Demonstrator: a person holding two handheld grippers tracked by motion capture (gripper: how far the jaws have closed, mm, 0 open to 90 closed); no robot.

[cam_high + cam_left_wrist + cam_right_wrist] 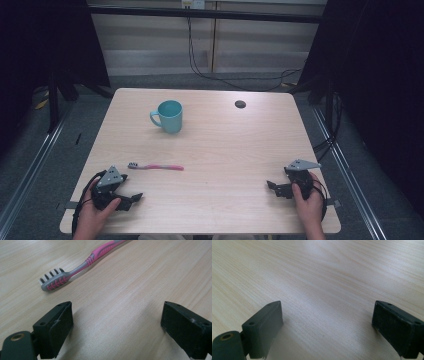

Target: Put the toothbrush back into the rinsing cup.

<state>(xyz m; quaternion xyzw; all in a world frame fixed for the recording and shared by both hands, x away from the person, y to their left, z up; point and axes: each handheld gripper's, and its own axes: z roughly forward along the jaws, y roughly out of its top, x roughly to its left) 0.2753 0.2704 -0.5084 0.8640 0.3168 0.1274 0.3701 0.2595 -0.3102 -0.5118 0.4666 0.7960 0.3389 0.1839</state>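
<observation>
Wooden table [225, 150] sits bare in the middle, so both hands have room. Far back stands the blue cup [168, 116], mouth up and ready. Near the left gripper [131, 199] lies the pink toothbrush [156, 166], flat and easy to grab. Right gripper [273, 188] waits apart. Both grippers' fingers [60, 325] are wide open, holding nothing.

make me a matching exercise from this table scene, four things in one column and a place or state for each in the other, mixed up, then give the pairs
Things:
1. toothbrush
2. mug
3. left gripper
4. right gripper

Places or states:
A. upright, far left part of the table, handle to the left
B. near right corner, fingers apart, nothing between them
C. lying flat, bristle head towards the left edge
D. near left corner, fingers apart, just short of the toothbrush

Pairs: 1-C, 2-A, 3-D, 4-B
</observation>
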